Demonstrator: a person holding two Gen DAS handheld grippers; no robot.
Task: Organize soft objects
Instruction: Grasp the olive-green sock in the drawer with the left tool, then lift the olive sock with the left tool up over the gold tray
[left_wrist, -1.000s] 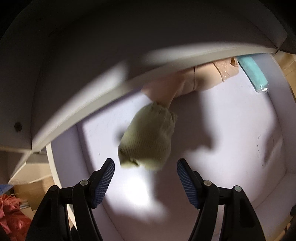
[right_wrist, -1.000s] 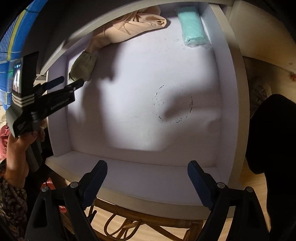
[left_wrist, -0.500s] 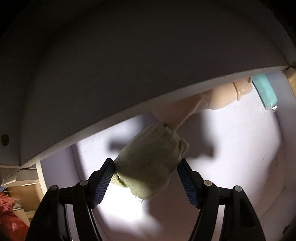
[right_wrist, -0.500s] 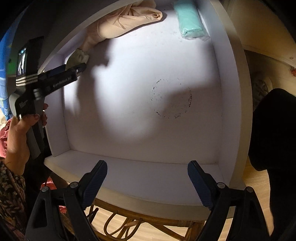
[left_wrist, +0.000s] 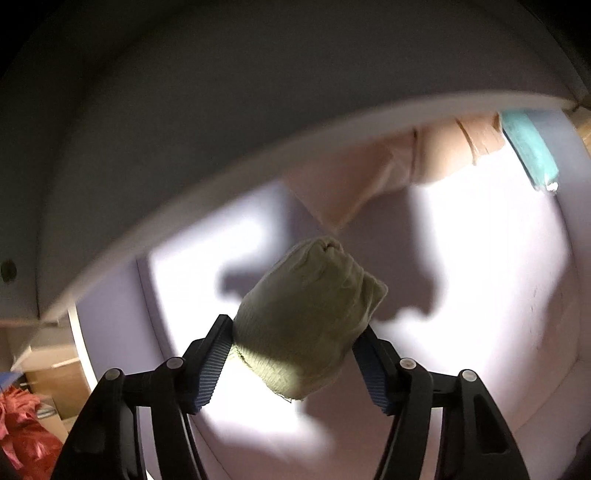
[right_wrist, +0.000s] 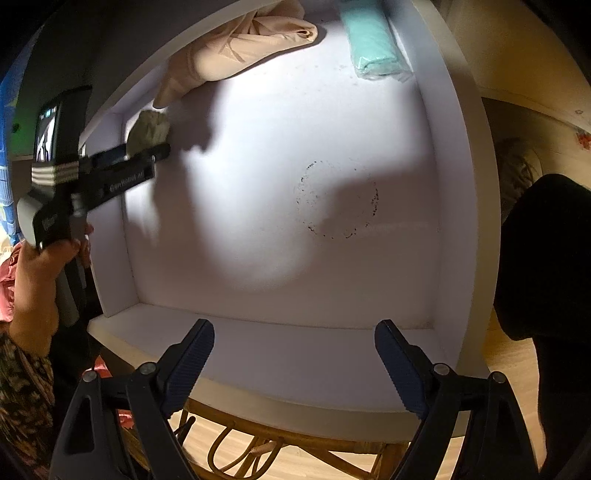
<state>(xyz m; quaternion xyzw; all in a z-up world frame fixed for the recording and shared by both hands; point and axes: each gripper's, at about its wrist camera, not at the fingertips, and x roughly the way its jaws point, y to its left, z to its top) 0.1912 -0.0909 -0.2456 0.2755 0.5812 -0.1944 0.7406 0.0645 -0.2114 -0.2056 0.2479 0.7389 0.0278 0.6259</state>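
Left gripper (left_wrist: 291, 345): ribbed blue pads clamped on a rolled, knitted yellow-green sock (left_wrist: 306, 317) inside white drawer (right_wrist: 448, 166). Right gripper (right_wrist: 294, 363): jaws apart, holding nothing, at drawer's front rim.

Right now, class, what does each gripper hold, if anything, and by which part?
The left gripper clamps the rolled pale-green knit sock across its lower middle. The right gripper holds nothing.

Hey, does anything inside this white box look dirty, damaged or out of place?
Yes: a broken ring of dark specks marks the floor of the white box, like a stain left by a round base. The beige cloth bundle and folded teal cloth simply lie along the far wall.
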